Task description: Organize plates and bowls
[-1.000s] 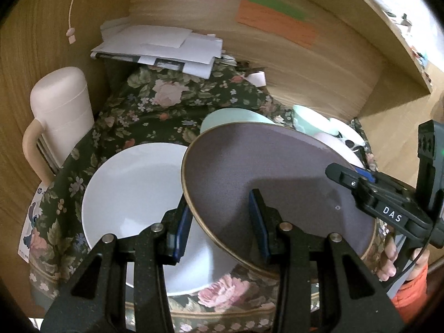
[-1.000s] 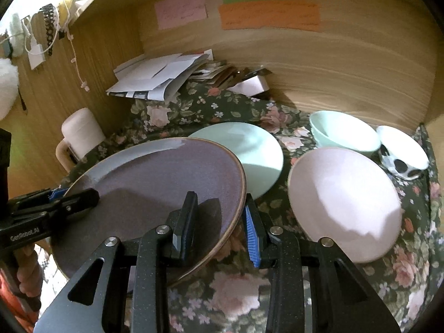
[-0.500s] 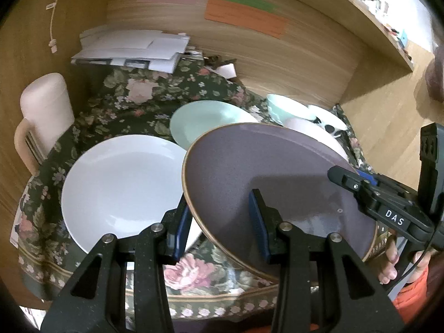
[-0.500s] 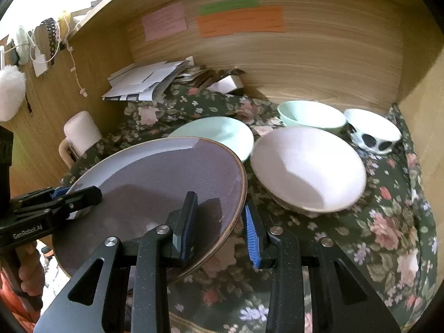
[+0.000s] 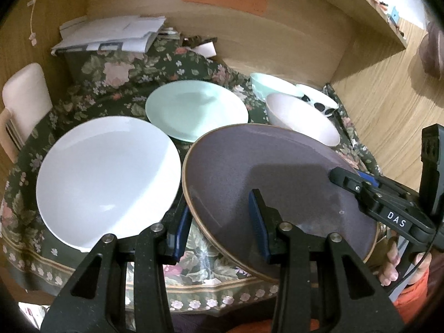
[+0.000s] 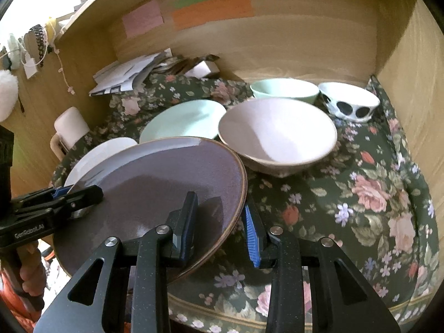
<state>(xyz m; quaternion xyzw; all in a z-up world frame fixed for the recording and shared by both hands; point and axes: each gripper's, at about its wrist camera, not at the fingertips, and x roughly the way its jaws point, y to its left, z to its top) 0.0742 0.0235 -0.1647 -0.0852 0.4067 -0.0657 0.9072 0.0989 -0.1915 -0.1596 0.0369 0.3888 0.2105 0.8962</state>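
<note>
Both the left gripper (image 5: pixel 220 229) and the right gripper (image 6: pixel 219 223) have their jaws squeezed on the purple plate (image 5: pixel 266 183), held tilted in the air just right of the white plate (image 5: pixel 108 183) on the table (image 6: pixel 360 194).

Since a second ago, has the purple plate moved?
Yes. The purple plate covered the white plate's right edge in the left wrist view; now it has shifted right, clear of it.

Two plates (image 5: pixel 108 177) (image 5: pixel 195 109) lie left on the cloth (image 6: pixel 360 194) — three bowls (image 6: pixel 277 136) (image 6: pixel 285 88) (image 6: pixel 348 101) right, two behind one.
</note>
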